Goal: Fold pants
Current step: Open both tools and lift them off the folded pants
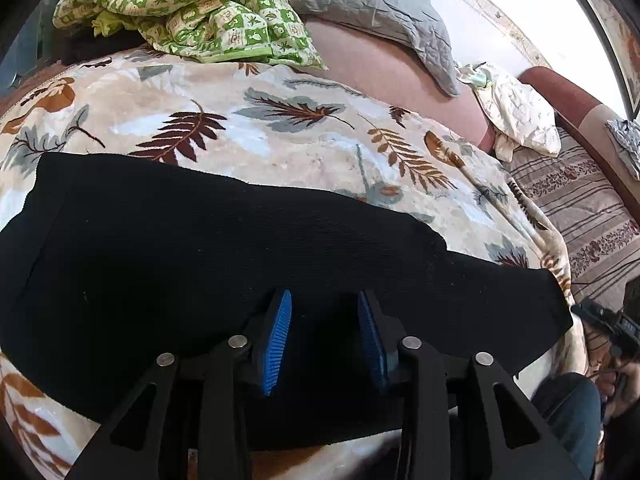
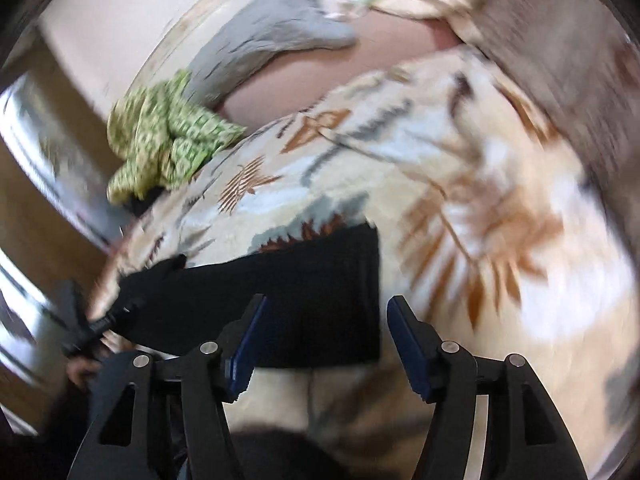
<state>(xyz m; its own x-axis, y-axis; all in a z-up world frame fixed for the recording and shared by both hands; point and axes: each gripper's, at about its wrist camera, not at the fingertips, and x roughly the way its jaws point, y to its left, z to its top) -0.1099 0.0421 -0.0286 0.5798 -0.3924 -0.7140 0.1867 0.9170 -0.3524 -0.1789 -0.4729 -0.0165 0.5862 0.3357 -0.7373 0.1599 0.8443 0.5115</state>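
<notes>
Black pants (image 1: 224, 256) lie flat across a leaf-patterned blanket (image 1: 280, 136) on a bed. My left gripper (image 1: 325, 300) is open just above the pants' near edge, blue pads apart, holding nothing. In the right wrist view, which is motion-blurred, the pants (image 2: 304, 292) show one straight end toward the right. My right gripper (image 2: 326, 306) is open and empty above that end. The right gripper also shows at the right edge of the left wrist view (image 1: 608, 324), and the left gripper at the left of the right wrist view (image 2: 104, 322).
A green checked cloth (image 1: 192, 12) and a grey quilted pillow (image 1: 380, 12) lie at the far side of the bed. A white crumpled cloth (image 1: 520, 120) and a striped sheet (image 1: 580, 204) are to the right. A person's jeans-clad leg (image 1: 572, 416) is at the near right.
</notes>
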